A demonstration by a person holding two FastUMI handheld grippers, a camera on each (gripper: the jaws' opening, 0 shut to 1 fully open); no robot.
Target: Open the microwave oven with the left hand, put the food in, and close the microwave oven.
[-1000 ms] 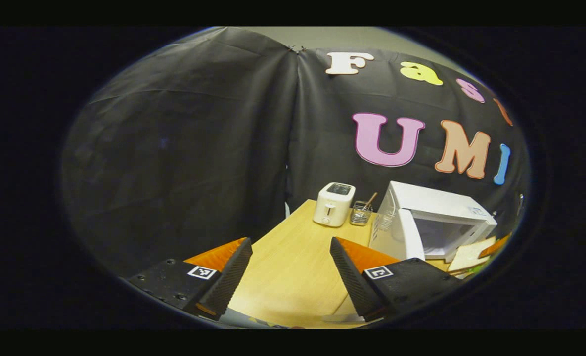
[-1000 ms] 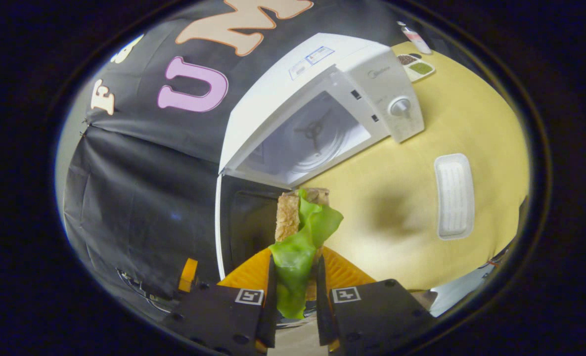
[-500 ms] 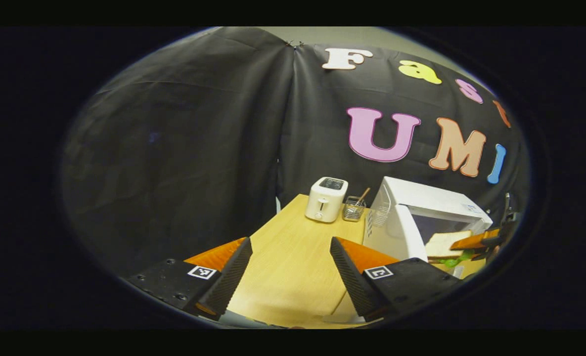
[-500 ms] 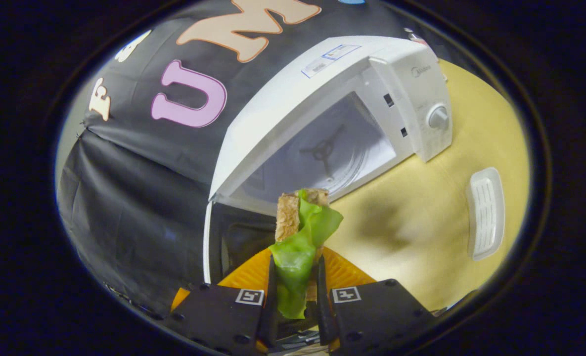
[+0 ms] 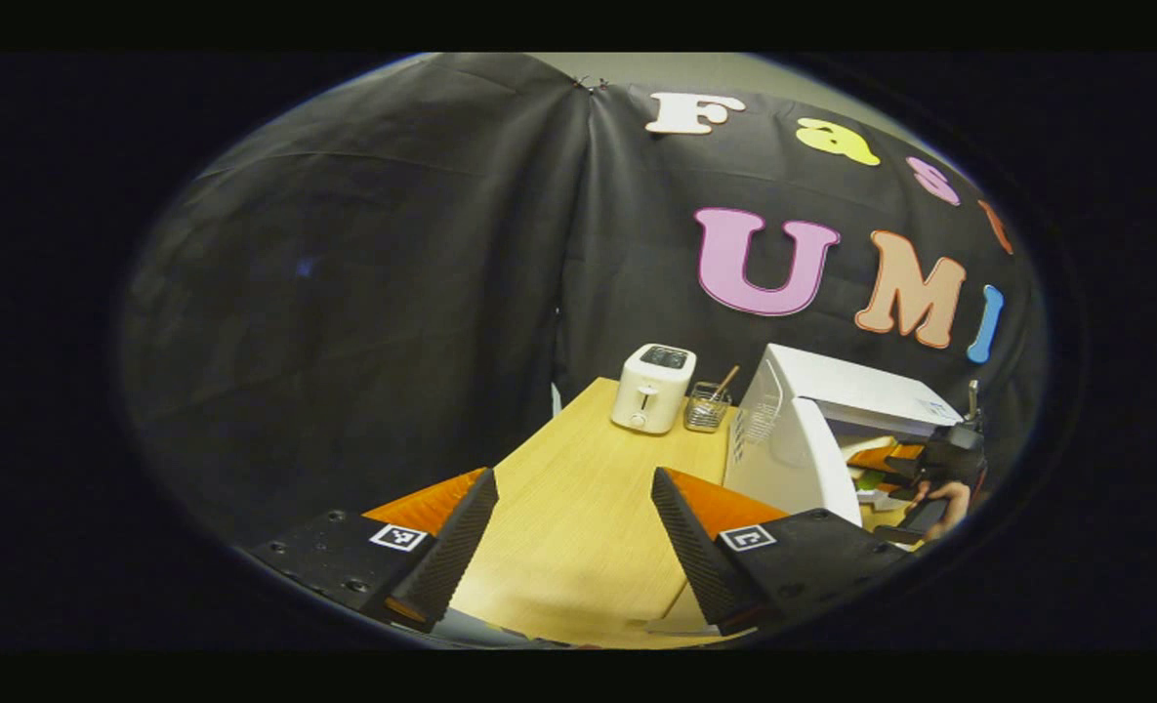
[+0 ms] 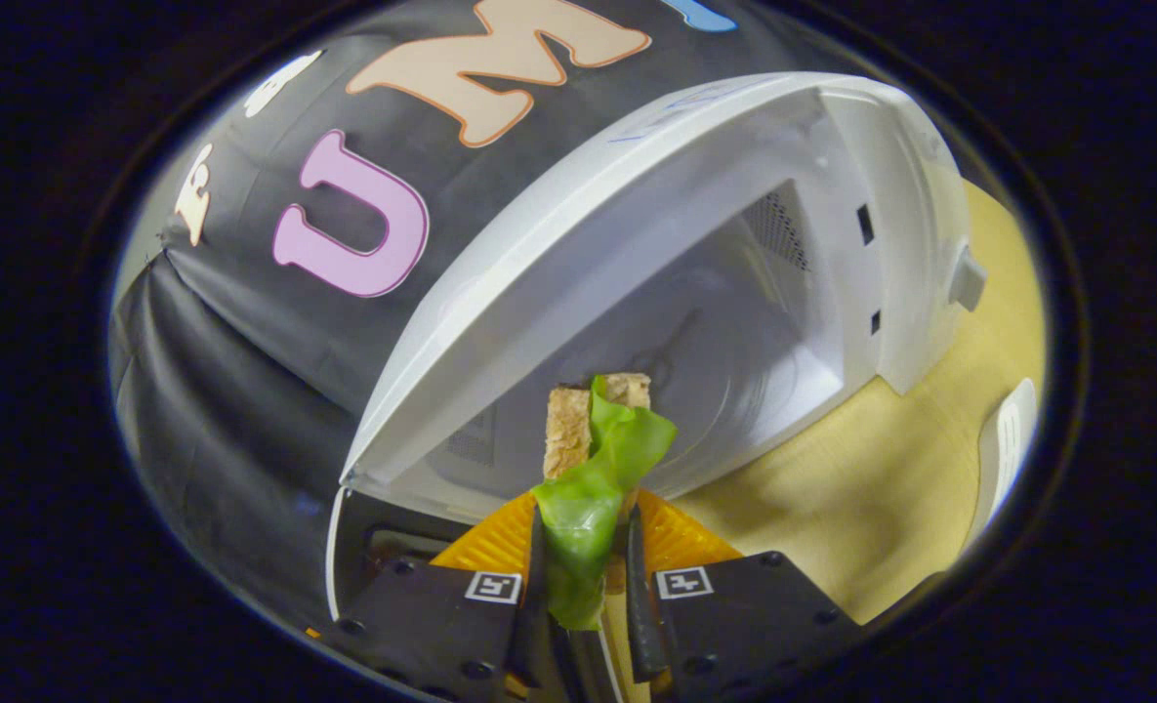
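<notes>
Seen along the right gripper (image 6: 578, 547): pinched tight on a sandwich (image 6: 593, 459), bread slices held on edge with a green lettuce leaf spilling out toward the camera. Clamped from both sides, probably so the layers stay together during the carry. Directly ahead, a white microwave oven (image 6: 656, 225) with its cavity gaping, the sandwich's far end lined up with the opening, at or just past the threshold. Faint outline of a round turntable on the cavity floor, the likely resting place. Door (image 6: 344, 557) swung out to the lower left, clear of the path in. Pale wooden worktop (image 6: 832, 508) under the oven, with a white ribbed tray (image 6: 1003, 449) at the far right edge.

Seen along the left gripper (image 5: 573, 532): spread wide, holding nothing, hovering above the worktop (image 5: 578, 508) well apart from the oven (image 5: 832, 410). Parked there, by the look of it, to leave room for loading yet stay on the door's side for closing. Beyond, a white toaster (image 5: 652, 388) and a small wire basket (image 5: 706, 408) near the back wall. At the far right, the other gripper and a hand (image 5: 939, 500) at the oven mouth.
</notes>
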